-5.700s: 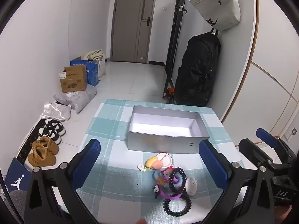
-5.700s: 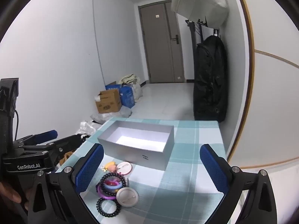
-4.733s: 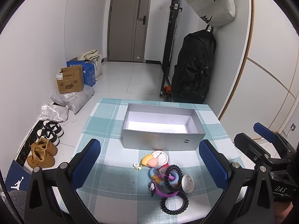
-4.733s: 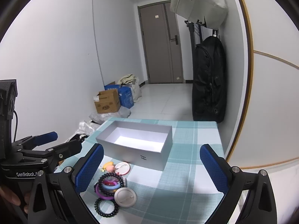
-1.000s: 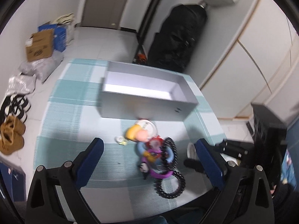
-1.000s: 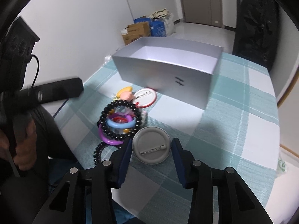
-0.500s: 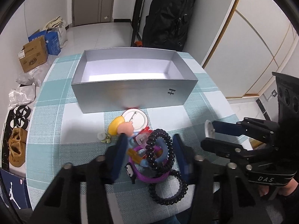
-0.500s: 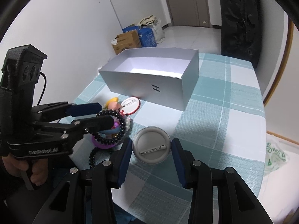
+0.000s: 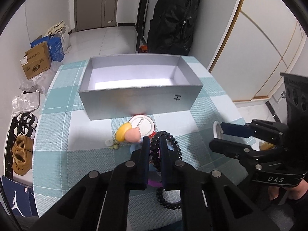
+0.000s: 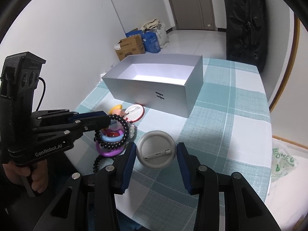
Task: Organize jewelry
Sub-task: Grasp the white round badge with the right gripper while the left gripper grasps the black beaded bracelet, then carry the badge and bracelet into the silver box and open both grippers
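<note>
My left gripper (image 9: 155,142) is closing its jaws on the rim of a black beaded bracelet (image 9: 174,144), and the pads press it from both sides. The bracelet (image 10: 125,127) tops a pile with a blue ring (image 10: 110,139) and a purple ring (image 10: 107,152). My right gripper (image 10: 156,147) is shut on a round silver badge (image 10: 156,149), pin side up; in the left wrist view the badge (image 9: 216,128) stands tilted between those fingers. Behind the pile stands an open silver box (image 9: 134,100) with a white inside.
A red-rimmed badge (image 9: 142,124), a yellow-haired pink figure (image 9: 129,133) and a second black coil band (image 9: 165,198) lie on the teal checked tablecloth (image 9: 63,134). On the floor are a cardboard box (image 9: 36,63), shoes (image 9: 21,154) and a black backpack (image 9: 173,19).
The left jaws went from wide open to shut on the black bracelet as that gripper moved in over the pile. The right gripper kept the silver badge between its fingers.
</note>
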A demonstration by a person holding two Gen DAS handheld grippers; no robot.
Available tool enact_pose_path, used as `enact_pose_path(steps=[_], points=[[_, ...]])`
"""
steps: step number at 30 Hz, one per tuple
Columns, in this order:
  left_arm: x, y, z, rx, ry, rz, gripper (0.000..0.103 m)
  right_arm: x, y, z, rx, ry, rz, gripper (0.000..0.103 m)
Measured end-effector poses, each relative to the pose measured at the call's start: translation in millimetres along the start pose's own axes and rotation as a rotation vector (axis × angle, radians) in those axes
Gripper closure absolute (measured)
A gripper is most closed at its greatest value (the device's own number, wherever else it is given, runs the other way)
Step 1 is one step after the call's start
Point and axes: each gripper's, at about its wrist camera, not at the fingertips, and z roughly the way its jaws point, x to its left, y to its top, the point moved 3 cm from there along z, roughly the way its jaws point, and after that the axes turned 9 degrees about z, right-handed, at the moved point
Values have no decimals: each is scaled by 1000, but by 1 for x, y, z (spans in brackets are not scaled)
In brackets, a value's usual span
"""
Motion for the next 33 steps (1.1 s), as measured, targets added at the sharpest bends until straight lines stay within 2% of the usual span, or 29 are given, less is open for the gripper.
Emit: enact_pose_path(steps=[19,27,33], points=[[21,30,-27,-127,-66,-92,98,12,28,-12,-91,90,47,61],[39,59,-32,-177,-113,-147,98,15,65,-22,-147,90,38,61],[51,84,-22,-193,-121,-139,98,17,100,-14,-163,101,20,61]])
